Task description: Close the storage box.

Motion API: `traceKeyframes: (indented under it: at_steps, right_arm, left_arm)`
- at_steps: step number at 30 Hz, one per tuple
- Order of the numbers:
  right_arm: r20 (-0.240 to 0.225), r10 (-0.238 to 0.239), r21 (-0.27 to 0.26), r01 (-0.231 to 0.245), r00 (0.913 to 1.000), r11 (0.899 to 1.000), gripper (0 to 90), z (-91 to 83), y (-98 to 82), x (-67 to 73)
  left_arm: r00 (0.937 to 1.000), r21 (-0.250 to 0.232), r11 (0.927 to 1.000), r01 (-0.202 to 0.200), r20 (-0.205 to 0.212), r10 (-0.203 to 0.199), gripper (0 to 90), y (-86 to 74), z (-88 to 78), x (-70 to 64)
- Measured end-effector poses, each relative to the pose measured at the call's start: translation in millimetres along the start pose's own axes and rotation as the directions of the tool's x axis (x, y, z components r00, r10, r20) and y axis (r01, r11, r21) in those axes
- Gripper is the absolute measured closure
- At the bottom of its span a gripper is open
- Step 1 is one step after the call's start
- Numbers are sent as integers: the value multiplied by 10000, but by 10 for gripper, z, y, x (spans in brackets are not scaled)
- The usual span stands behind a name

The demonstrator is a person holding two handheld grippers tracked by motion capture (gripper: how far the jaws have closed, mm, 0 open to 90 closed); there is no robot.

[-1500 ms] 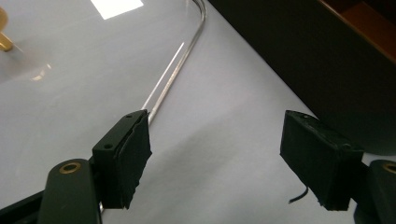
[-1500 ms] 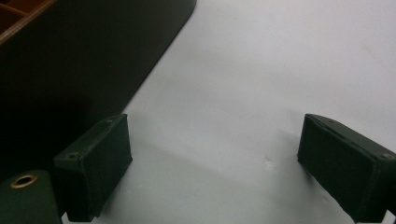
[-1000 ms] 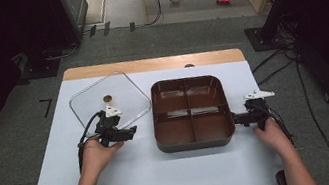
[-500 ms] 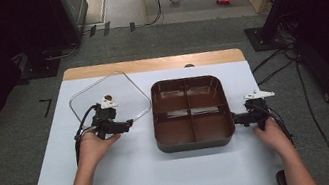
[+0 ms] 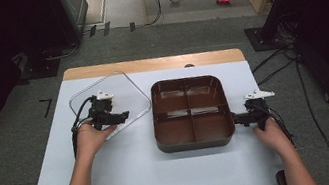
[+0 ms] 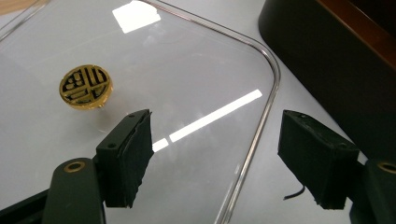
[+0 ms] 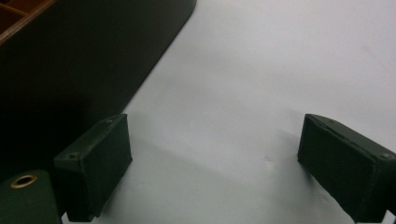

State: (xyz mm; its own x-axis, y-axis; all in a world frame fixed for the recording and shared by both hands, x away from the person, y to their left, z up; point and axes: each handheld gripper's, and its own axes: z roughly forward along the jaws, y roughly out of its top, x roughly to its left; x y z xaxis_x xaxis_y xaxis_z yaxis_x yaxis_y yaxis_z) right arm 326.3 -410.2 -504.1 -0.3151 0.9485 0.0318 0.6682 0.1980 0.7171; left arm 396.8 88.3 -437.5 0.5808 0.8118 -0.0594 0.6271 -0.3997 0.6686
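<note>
A clear square lid (image 5: 127,96) with a gold knob (image 6: 86,87) lies flat on the white table, left of a dark brown tray (image 5: 191,113) with four compartments. My left gripper (image 5: 122,115) hovers over the lid's near right part, open, with nothing between its fingers. In the left gripper view (image 6: 219,142) the lid's rounded rim (image 6: 259,135) runs between the jaws, and the knob sits ahead to the left. My right gripper (image 5: 236,120) stands open just beside the tray's right wall, low on the table. In the right gripper view (image 7: 219,158) only bare table lies between the pads.
The tray's dark wall (image 6: 327,51) rises close to the right of the left jaws, and its corner (image 7: 70,60) is at the left of the right jaws. A wooden strip (image 5: 152,64) edges the table's far side. Cables lie on the floor (image 5: 275,69) at the right.
My left gripper has moved away from the person, farther onto the lid toward its knob. The right gripper, tray and lid have stayed put.
</note>
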Motion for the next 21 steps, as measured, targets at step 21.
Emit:
traceKeyframes:
  at_steps: [21]
  right_arm:
    - [-3, 0, -2, 0, 10000, 10000, 91, 0, 0, 0]
  left_arm:
    - [9919, -213, 9949, 987, -782, -1001, 332, 177, 229, 479]
